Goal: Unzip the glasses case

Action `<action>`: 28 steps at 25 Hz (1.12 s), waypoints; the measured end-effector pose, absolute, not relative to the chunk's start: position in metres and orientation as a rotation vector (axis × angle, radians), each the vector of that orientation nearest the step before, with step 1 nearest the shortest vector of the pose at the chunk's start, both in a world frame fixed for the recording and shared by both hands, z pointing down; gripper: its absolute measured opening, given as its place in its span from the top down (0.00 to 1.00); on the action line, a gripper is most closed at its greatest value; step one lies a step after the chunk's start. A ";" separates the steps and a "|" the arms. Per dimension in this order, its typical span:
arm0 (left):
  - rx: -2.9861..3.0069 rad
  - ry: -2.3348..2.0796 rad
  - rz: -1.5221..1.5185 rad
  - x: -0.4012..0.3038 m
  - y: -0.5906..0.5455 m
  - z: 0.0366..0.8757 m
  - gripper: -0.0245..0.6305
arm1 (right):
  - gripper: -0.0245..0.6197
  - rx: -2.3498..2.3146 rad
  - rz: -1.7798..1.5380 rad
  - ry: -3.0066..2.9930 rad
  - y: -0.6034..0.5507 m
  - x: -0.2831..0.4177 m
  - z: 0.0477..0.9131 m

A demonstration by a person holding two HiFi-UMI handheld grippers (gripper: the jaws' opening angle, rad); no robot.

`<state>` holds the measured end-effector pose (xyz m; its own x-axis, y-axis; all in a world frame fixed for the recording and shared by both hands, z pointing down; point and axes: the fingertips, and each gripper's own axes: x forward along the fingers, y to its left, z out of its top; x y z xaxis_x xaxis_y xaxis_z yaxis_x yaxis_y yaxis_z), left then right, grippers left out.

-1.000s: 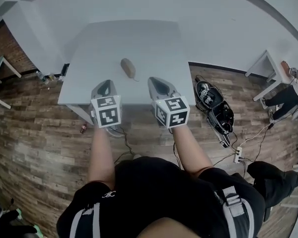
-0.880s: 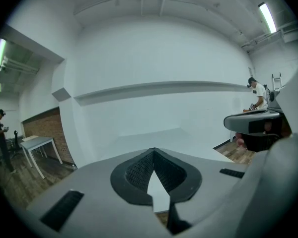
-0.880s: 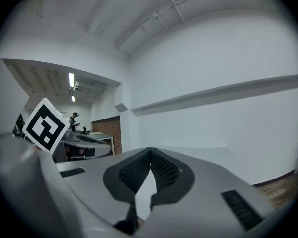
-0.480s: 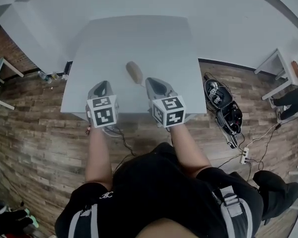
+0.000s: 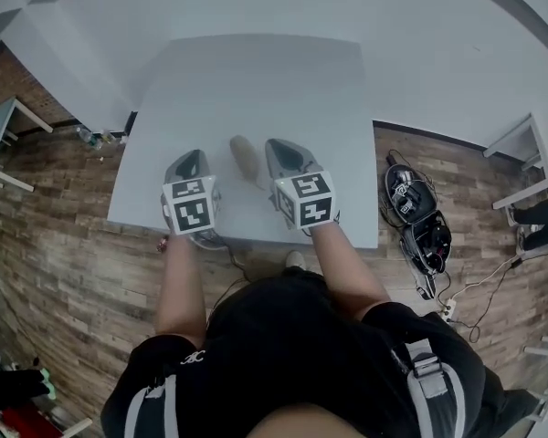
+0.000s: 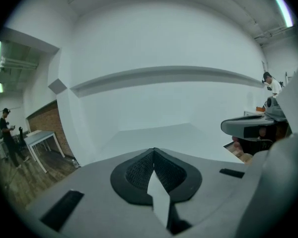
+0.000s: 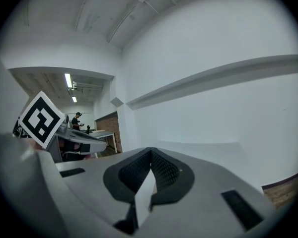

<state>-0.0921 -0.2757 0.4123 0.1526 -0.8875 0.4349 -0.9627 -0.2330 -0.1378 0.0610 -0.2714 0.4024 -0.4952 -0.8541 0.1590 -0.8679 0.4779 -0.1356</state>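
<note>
Jaws together and empty on left gripper [image 5: 192, 161], at nine o'clock of case [image 5: 245, 158]; likewise right gripper [image 5: 281, 151], at three o'clock, over table [image 5: 256, 71].

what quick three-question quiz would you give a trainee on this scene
1. True or false: the glasses case lies on the table between the left gripper and the right gripper.
2. Both grippers' jaws are: A open, B shut and empty, C shut on the case.
3. Which gripper looks nearer the case in the head view?
Key: 1 true; 2 B; 3 the right gripper.
</note>
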 end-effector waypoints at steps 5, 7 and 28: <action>2.161 -1.845 0.630 -0.078 -0.299 0.425 0.96 | 0.95 1.416 0.301 -2.630 -0.306 0.072 0.422; 2.137 -1.859 0.667 -0.074 -0.305 0.434 0.96 | 0.95 1.361 0.343 -2.627 -0.318 0.074 0.436; 2.005 -1.771 0.775 -0.127 -0.334 0.505 0.96 | 0.49 1.056 0.742 -2.232 -0.386 -0.017 0.651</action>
<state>-0.1274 -0.3342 0.5052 0.0664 -0.7898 0.6098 -0.9839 -0.1536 -0.0918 -0.0173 -0.3856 0.6510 -0.5359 -0.5010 0.6796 -0.8081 0.5375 -0.2409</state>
